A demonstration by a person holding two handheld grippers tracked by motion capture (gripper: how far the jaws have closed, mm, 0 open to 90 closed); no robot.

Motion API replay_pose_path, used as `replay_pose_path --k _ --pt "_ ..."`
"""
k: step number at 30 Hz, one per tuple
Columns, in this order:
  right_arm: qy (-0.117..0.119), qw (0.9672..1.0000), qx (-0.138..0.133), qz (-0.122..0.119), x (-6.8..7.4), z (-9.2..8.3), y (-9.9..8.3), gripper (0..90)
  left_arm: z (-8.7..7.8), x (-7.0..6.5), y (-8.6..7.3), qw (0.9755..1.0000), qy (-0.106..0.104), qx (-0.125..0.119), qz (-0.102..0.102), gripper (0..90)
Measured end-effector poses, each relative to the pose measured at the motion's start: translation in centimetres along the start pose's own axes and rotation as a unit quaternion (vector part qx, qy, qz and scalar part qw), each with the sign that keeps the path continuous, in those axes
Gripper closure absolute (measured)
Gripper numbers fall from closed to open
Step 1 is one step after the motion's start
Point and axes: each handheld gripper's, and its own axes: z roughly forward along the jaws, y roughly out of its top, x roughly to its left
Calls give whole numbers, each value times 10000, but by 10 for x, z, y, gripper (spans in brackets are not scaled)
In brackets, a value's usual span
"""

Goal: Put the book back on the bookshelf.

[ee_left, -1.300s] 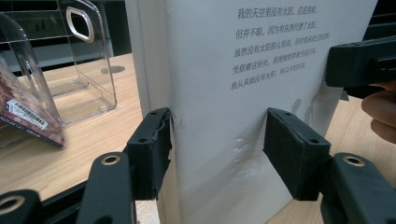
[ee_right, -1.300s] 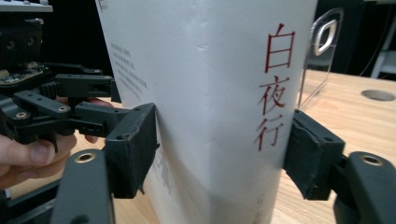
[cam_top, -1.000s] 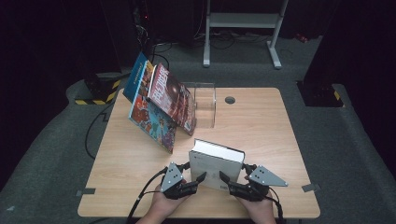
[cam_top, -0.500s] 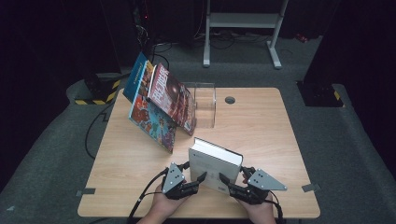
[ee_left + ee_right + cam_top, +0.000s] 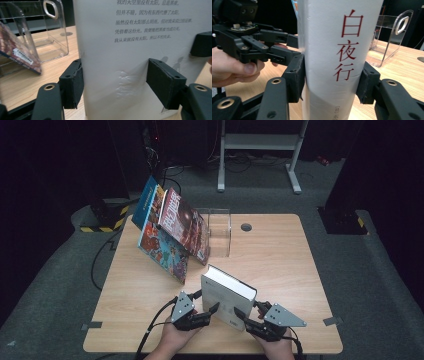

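A thick white book (image 5: 225,297) stands upright near the table's front edge. Its spine (image 5: 332,50) bears red characters, and its cover (image 5: 140,50) carries grey printed lines. My right gripper (image 5: 239,312) has just been closing, and both pads now press the sides of the spine (image 5: 334,80). My left gripper (image 5: 216,308) has just been opening. In the left gripper view (image 5: 115,85) one pad sits at the book's left edge and the other stands just in front of the cover. I cannot see it squeezing. The left gripper (image 5: 294,41) reaches the cover from the left.
A clear acrylic book stand (image 5: 220,232) sits at the back of the wooden table (image 5: 280,265). Two colourful books (image 5: 162,245) (image 5: 185,225) lean against its left side. A cable hole (image 5: 246,226) lies to its right. A metal frame (image 5: 260,145) stands on the floor beyond.
The right gripper's jaws have drawn in onto the book's spine. The book has turned slightly. Both hands stay where they were.
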Motion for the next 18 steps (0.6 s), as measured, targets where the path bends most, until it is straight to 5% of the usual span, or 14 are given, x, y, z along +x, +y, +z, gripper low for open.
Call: replay_pose_path --k 3,6,18 --pt "36 10000 -1 1 1 0 0 515 0 2 -1 10000 76 38 -12 340" --pt "-122 9999 -22 28 2 1 0 538 0 7 -3 9998 83 73 -134 358" --pt "-546 9984 -62 97 -5 -2 -2 536 4 9 -6 9994 168 275 -99 352"
